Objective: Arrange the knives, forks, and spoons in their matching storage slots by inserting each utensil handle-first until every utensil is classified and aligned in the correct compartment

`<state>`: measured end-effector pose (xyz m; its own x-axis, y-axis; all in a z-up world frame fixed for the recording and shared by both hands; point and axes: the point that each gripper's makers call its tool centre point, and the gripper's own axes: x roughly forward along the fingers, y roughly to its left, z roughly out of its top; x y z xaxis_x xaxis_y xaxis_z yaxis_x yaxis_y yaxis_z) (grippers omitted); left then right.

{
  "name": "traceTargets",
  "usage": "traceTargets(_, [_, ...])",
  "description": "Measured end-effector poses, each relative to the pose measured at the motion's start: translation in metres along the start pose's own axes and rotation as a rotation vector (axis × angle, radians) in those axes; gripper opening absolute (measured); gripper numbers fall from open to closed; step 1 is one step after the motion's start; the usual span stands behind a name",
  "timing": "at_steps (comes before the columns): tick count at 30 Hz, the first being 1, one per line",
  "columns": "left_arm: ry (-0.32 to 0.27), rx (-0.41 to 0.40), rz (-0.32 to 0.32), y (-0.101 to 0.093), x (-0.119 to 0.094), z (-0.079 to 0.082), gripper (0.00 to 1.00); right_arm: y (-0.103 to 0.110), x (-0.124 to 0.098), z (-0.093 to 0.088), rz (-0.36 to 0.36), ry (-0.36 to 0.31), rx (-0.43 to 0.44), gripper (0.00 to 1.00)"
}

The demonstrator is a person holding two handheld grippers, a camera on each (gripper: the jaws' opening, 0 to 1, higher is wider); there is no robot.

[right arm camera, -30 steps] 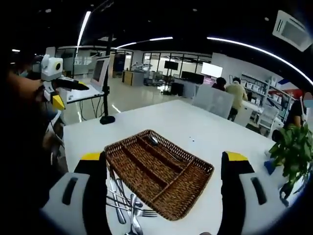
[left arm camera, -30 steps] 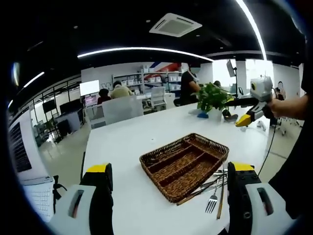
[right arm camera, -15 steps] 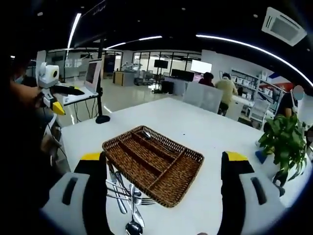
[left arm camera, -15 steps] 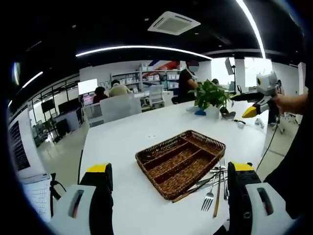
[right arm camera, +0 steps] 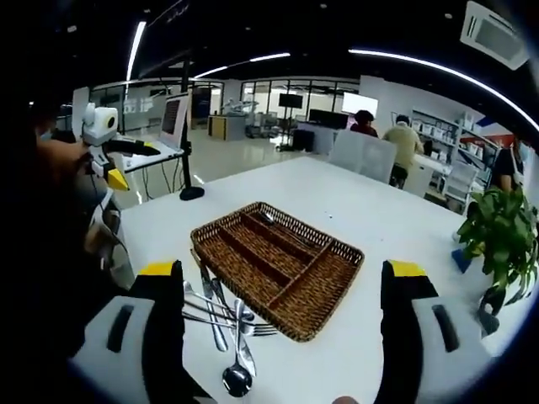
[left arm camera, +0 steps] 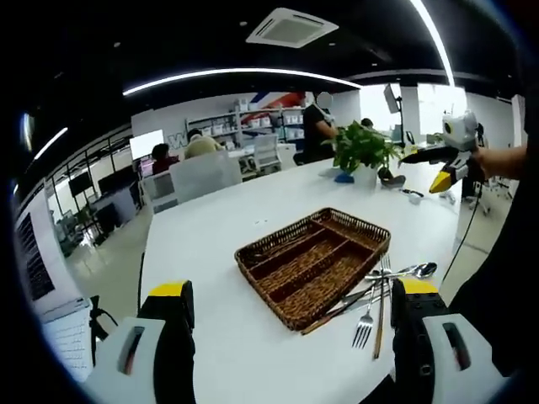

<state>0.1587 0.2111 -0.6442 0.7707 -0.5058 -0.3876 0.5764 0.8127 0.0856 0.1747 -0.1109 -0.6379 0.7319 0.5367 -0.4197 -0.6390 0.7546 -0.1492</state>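
Between the spread jaws of the left claw (left arm camera: 290,337), a little ahead of them, a wicker cutlery tray (left arm camera: 313,264) sits on the white counter (left arm camera: 219,227), its long slots running away at a slant; both jaws stand wide apart with nothing between them, so this claw is open and empty. Just beside the tray's near edge, close to the left claw's right jaw, lies a loose heap of utensils: a fork (left arm camera: 365,323), a spoon (left arm camera: 414,271) and several long handles crossing one another, apparently dumped there unsorted so each can be picked out in turn. The right claw (right arm camera: 282,337) is likewise open and holding nothing, with the same tray (right arm camera: 278,268) ahead and between its jaws and the pile of cutlery (right arm camera: 221,310) near its left jaw, a second spoon (right arm camera: 237,376) lying closest to it. In the right gripper view one slot at the tray's far side seems to hold a thin metal piece, but I cannot tell what it is. Both claws hang well above the counter, probably to survey the pile before choosing a piece; the sorting looks barely begun. A potted plant (right arm camera: 500,244) stands well off past the right claw's right jaw, clear of the work
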Motion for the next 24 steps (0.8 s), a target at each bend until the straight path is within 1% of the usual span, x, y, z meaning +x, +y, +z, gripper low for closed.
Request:
traceTargets(4, [-0.015, -0.012, 0.008, 0.001, -0.001, 0.005, 1.00, -0.003, 0.000, 0.000, 0.001, 0.008, -0.011, 1.00])
traceTargets(9, [-0.017, -0.007, 0.014, 0.002, 0.000, 0.004, 1.00, -0.006, 0.003, 0.000, 0.000, 0.018, -0.010, 1.00])
traceTargets(12, [-0.012, -0.005, 0.018, 0.003, 0.001, 0.000, 1.00, -0.008, 0.006, -0.001, 0.001, 0.020, -0.034, 1.00])
traceTargets(14, [-0.010, -0.006, 0.018, 0.004, 0.001, 0.000, 1.00, -0.007, 0.008, -0.001, 0.014, 0.016, -0.044, 1.00])
traceTargets(17, [-0.011, -0.008, 0.023, 0.003, 0.000, 0.001, 1.00, -0.008, 0.011, -0.008, 0.010, 0.037, -0.058, 0.98])
traceTargets(19, [-0.005, -0.008, 0.026, 0.003, 0.001, 0.000, 1.00, -0.007, 0.013, -0.018, 0.022, 0.064, -0.062, 0.95])
traceTargets(22, [-0.002, -0.013, 0.027, 0.004, 0.001, -0.003, 1.00, -0.004, 0.014, -0.031, 0.030, 0.095, -0.052, 0.96])
traceTargets(24, [0.001, -0.013, 0.027, 0.005, 0.002, -0.005, 1.00, -0.001, 0.017, -0.036, 0.032, 0.102, -0.057, 0.94])
